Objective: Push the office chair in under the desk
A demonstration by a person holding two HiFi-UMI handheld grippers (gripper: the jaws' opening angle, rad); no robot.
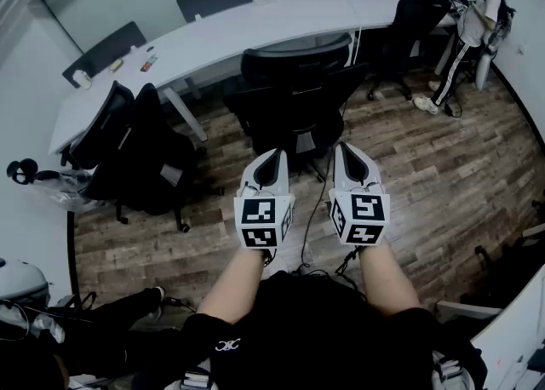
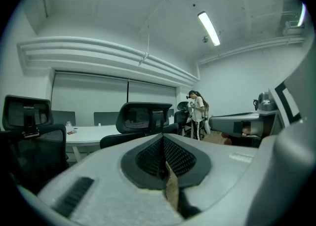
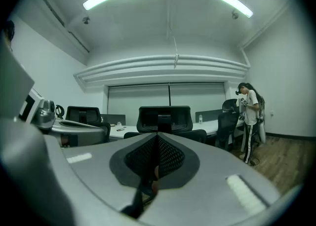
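A black office chair (image 1: 294,82) stands with its back toward me, in front of the long curved white desk (image 1: 230,35). Its seat is partly out from under the desk edge. My left gripper (image 1: 274,158) and right gripper (image 1: 349,151) are side by side, a short way behind the chair's backrest, not touching it. Both are shut with nothing between the jaws. In the left gripper view, the chair's backrest (image 2: 143,116) rises beyond the shut left gripper (image 2: 162,138). The right gripper view shows the backrest (image 3: 164,119) straight ahead, past the shut right gripper (image 3: 158,138).
Two more black chairs (image 1: 136,146) stand to the left by the desk. Another chair (image 1: 413,26) and a standing person (image 1: 473,14) are at the back right. A cable (image 1: 319,201) trails over the wooden floor (image 1: 443,150). More chairs line the desk's far side.
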